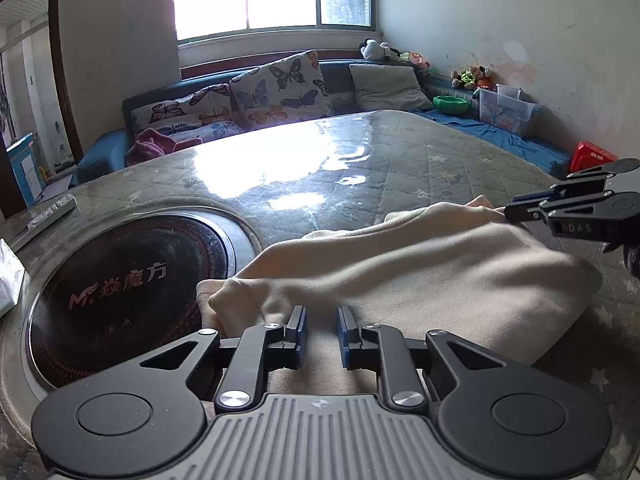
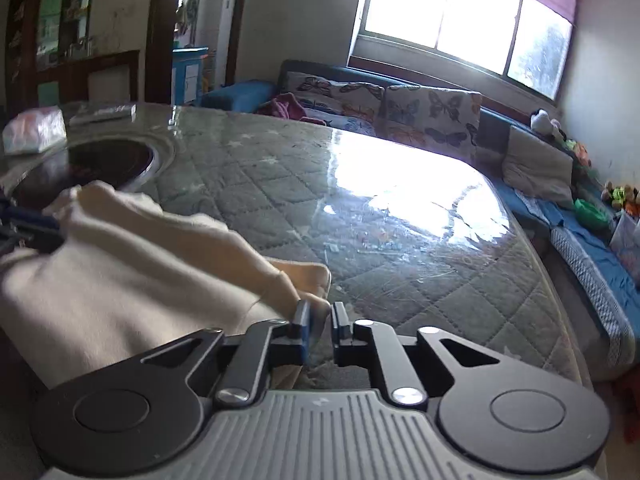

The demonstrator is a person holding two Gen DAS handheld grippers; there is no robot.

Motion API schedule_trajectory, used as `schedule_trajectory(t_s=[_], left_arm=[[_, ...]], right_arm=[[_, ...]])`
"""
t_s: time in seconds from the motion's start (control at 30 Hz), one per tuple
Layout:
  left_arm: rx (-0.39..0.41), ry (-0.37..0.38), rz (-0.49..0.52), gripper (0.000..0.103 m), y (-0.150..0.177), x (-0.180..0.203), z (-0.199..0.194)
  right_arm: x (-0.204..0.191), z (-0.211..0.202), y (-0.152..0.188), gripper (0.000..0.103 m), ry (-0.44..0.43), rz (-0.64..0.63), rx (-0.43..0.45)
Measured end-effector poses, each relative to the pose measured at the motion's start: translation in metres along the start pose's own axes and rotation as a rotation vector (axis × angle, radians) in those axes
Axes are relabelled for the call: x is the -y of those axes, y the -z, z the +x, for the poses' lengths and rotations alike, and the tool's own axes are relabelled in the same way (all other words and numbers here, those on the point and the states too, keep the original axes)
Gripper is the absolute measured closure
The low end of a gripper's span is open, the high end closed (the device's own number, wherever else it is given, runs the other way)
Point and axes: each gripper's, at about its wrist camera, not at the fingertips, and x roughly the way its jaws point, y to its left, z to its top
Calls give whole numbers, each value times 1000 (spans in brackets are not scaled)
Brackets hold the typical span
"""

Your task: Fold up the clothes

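Observation:
A cream garment (image 1: pixel 420 268) lies bunched on the quilted, plastic-covered table; it also shows in the right wrist view (image 2: pixel 120 264). My left gripper (image 1: pixel 322 324) is open, its fingers just above the garment's near part with nothing between them. My right gripper (image 2: pixel 320 320) is open, with the garment's far corner lying loosely between its fingers. In the left wrist view the right gripper (image 1: pixel 510 213) sits at the garment's far right corner. The left gripper's fingers (image 2: pixel 36 224) show at the left edge of the right wrist view, against the cloth.
A round black cooktop (image 1: pixel 124 292) is set in the table left of the garment. A remote (image 1: pixel 52 212) and a white packet (image 2: pixel 34 130) lie near the table's left edge. A sofa with butterfly cushions (image 1: pixel 276 88) and toy bins (image 1: pixel 506 110) stand behind the table.

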Motion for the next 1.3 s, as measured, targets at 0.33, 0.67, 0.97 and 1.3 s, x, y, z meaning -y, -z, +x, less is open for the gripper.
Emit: schedule_trajectory(t_s=[0.33,0.67,0.97,1.3], left_arm=[[17,39,-56,85,-30,-13,22],[-17,16,-87,85,-30,-26,51],[64,61,-47,85,-28,3,10],[39,110,-17,84,14,38,-8]], right_arm=[[-19,19,-38,89,-252,78,-14],[-15,46,-37,89,-237,106,-44],[-21,-9,-23,88,-248,-18,31],[-23,-35,27,87,-229,-23,58]])
